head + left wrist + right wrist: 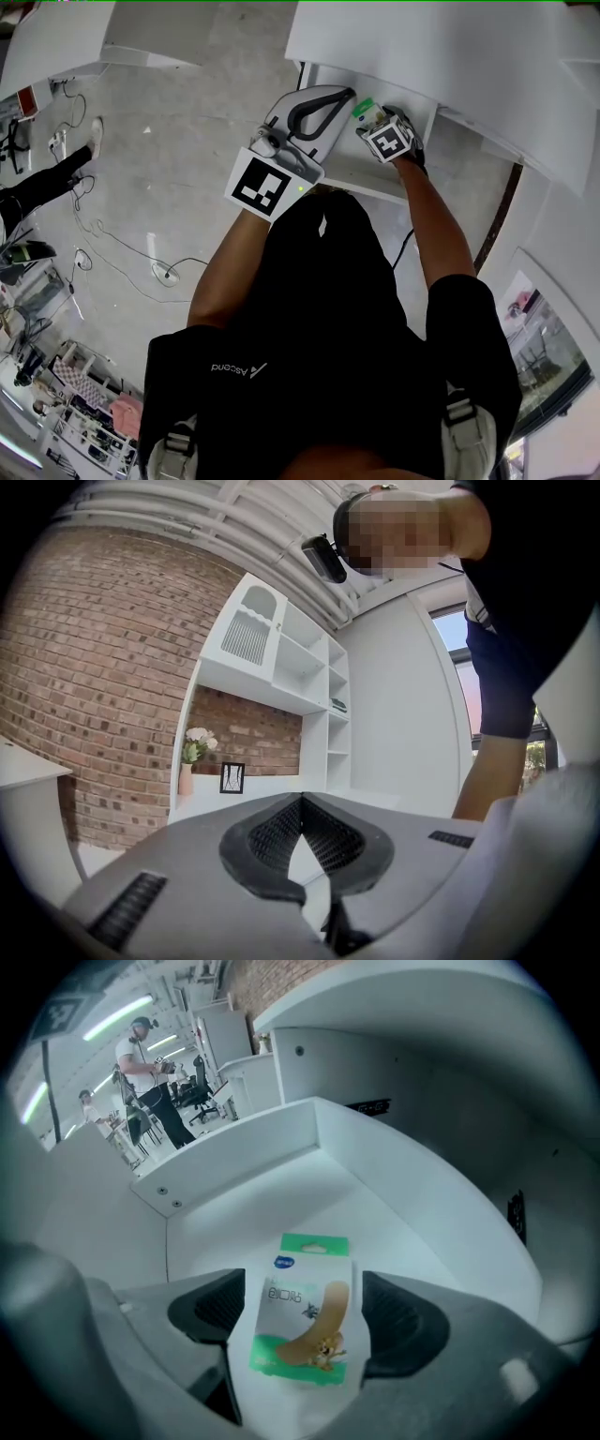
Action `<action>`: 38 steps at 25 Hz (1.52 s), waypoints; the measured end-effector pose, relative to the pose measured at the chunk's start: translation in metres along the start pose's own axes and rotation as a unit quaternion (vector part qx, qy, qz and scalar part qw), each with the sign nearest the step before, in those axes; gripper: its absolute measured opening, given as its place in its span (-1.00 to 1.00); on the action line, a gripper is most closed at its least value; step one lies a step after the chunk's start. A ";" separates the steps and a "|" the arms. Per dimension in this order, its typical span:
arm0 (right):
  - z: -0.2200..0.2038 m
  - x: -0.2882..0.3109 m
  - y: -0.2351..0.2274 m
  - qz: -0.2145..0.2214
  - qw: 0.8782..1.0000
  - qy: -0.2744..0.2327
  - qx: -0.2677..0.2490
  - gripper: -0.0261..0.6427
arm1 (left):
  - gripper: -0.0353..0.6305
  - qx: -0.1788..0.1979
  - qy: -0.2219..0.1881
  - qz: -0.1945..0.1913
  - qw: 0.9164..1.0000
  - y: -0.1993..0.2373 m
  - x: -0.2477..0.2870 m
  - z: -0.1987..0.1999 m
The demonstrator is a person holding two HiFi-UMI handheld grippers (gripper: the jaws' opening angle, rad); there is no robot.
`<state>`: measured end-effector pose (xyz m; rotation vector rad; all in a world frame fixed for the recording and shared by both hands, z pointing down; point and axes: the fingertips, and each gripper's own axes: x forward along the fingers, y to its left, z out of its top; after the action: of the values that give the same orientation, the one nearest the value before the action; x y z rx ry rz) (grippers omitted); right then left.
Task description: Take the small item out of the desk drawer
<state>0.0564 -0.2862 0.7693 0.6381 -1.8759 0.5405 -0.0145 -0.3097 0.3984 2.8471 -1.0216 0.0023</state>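
The small item is a flat pack of plasters (302, 1312), white with green bands, lying on the floor of the open white drawer (244, 1162). My right gripper (300, 1288) reaches into the drawer with its jaws spread wide. The pack lies between the dark pads (398, 1312), which do not press on it. In the head view the right gripper (370, 117) sits inside the drawer (361, 178), under the white desk top (422, 47). My left gripper (347, 93) hovers beside it at the drawer's left. Its jaws meet at the tips (300, 801) with nothing between them.
The drawer's side wall (441, 1213) and the desk's underside close in around the right gripper. Cables (141, 253) trail over the grey floor, and another person's leg (47, 183) shows at far left. White shelves (300, 667) stand against a brick wall.
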 end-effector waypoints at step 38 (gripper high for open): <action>0.078 -0.179 0.030 -0.025 0.975 -0.220 -0.006 0.13 | -0.90 0.005 -0.004 -0.014 1.000 -0.033 -0.025 0.020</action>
<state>0.0413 -0.2792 0.5723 0.8469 -2.2651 0.3729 -0.0142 -0.2708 0.3742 2.8732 -0.9874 -0.0068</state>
